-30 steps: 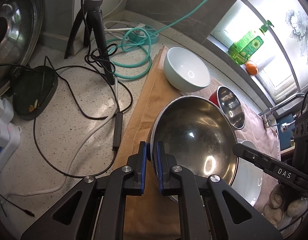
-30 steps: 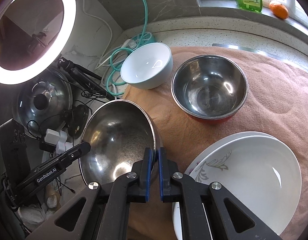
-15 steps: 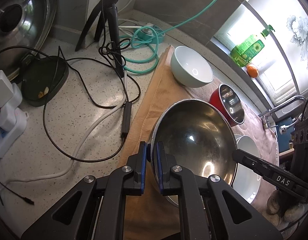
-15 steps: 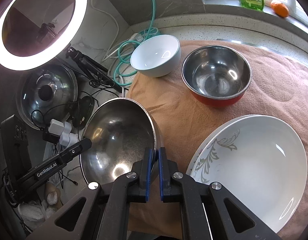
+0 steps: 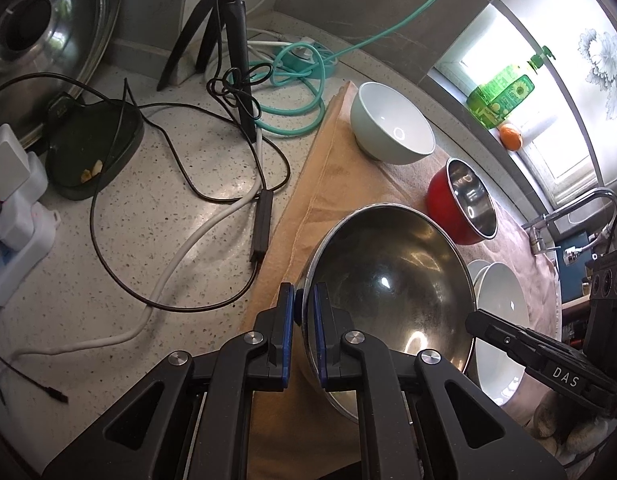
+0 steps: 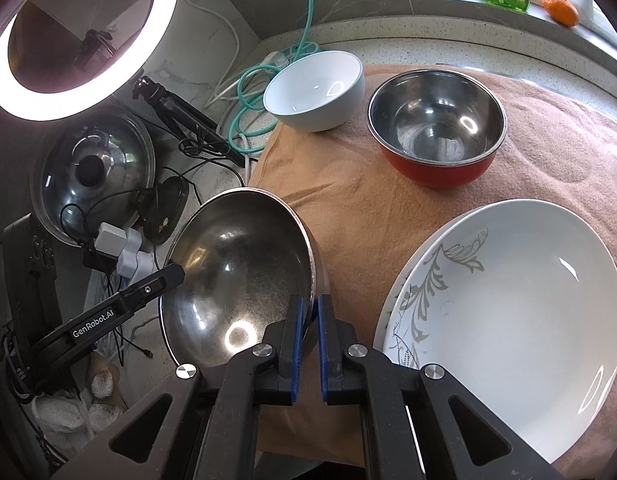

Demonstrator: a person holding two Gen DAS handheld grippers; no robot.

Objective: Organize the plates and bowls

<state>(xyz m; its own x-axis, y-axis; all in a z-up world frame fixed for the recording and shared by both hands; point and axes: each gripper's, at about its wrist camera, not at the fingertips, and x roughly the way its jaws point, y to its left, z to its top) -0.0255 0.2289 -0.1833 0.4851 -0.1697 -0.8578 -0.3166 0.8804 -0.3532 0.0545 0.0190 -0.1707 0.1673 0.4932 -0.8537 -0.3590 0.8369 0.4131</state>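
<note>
Steel bowl (image 5: 388, 292) hangs between both grippers, tilted, over the towel's (image 6: 348, 208) left edge. Left gripper (image 5: 304, 340) is clamped on its near-left rim; right gripper (image 6: 308, 340) is clenched on the opposite rim. Red steel-lined bowl (image 6: 436, 136) sits ahead and to the right on the towel, white bowl (image 6: 314, 90) at the far-left corner, stacked plates (image 6: 508, 320) near right. Nesting, I'd guess, means carrying forward-right.
</note>
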